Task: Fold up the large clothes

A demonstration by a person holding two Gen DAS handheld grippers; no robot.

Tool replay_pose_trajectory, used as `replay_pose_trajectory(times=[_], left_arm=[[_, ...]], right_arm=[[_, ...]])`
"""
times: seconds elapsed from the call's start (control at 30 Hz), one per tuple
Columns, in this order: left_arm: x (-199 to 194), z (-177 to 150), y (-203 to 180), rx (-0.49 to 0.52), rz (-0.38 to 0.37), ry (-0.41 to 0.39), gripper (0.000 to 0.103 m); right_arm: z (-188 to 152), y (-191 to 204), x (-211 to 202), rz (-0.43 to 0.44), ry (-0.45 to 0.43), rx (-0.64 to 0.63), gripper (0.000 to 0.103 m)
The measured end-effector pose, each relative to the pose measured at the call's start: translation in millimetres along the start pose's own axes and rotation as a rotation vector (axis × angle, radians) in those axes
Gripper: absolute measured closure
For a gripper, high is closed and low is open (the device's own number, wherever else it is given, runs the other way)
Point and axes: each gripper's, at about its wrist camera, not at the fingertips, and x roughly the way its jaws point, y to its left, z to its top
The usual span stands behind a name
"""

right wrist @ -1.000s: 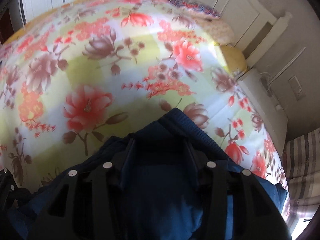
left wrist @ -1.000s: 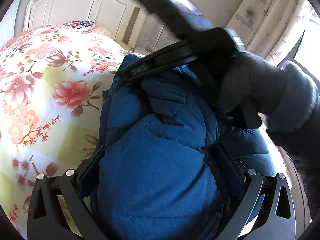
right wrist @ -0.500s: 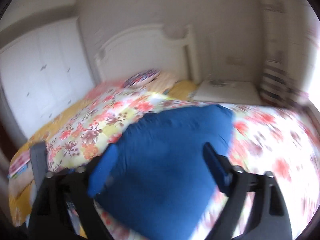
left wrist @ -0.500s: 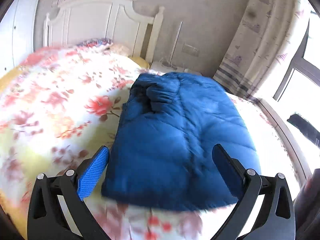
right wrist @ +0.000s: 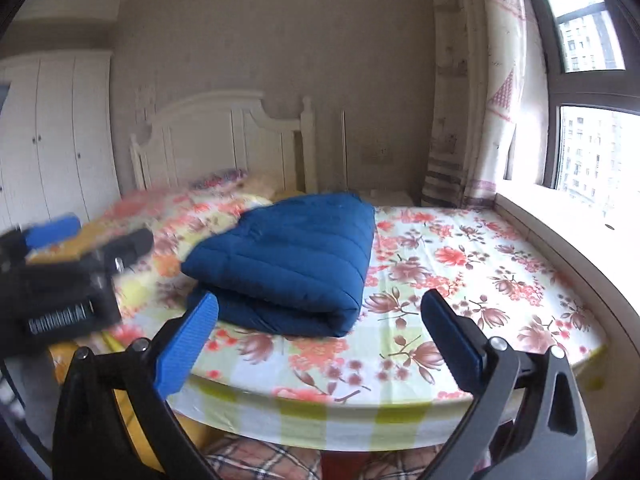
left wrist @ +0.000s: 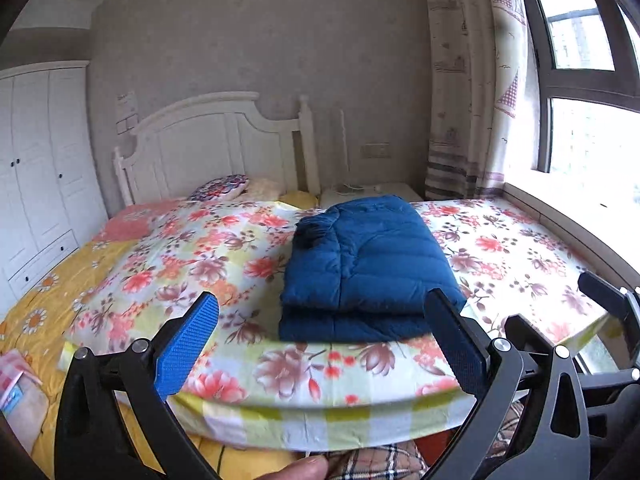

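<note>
The blue puffer jacket (left wrist: 368, 268) lies folded in a thick rectangle on the flowered bed sheet (left wrist: 200, 264); the right wrist view shows the jacket (right wrist: 292, 264) with its fold edge toward me. My left gripper (left wrist: 322, 300) is open, held back from the bed's near edge, with nothing between its blue pads. My right gripper (right wrist: 319, 298) is also off the bed, its jaws opening and empty. One of the right gripper's fingers (left wrist: 608, 296) shows at the right of the left wrist view. The blurred left gripper (right wrist: 52, 232) shows at the left of the right wrist view.
A white headboard (left wrist: 208, 140) and pillows (left wrist: 224, 188) close the far end of the bed. A white wardrobe (left wrist: 36, 168) stands at the left, a curtain (left wrist: 468, 100) and window (left wrist: 592, 140) at the right. A nightstand (left wrist: 368, 192) sits behind the jacket. Plaid cloth (left wrist: 372, 460) lies below the bed edge.
Both grippers let go of the jacket, opened, and drew back and up off the bed. The jacket stays folded on the sheet.
</note>
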Motion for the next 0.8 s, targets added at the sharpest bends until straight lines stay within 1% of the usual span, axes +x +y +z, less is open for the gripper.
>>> replay_pose_trajectory(times=[0.1,0.17,0.53,0.8], left_arm=[[-6.4,-4.7,3.0,0.003,0.015,-0.021,0.004],[-6.0,-6.2,4.8,-0.001,0.011,-0.016,0.004],[2.9,-7.1,14.7,-0.022,0.035,0.019,0.004],[-0.8,-2.8,9.7,-0.002,0.036,0.008,0.004]], right_arm=[[-3.4,3.2,-10.5,-0.005,-0.003,-0.016,0.002],[-4.1,4.7,-14.4,-0.006,0.001,-0.013,0.002],[-1.8,7.3,-7.8,-0.006,0.022,-0.013,0.002],[0.2,4.7,-8.5,0.001,0.011,-0.006,0.002]])
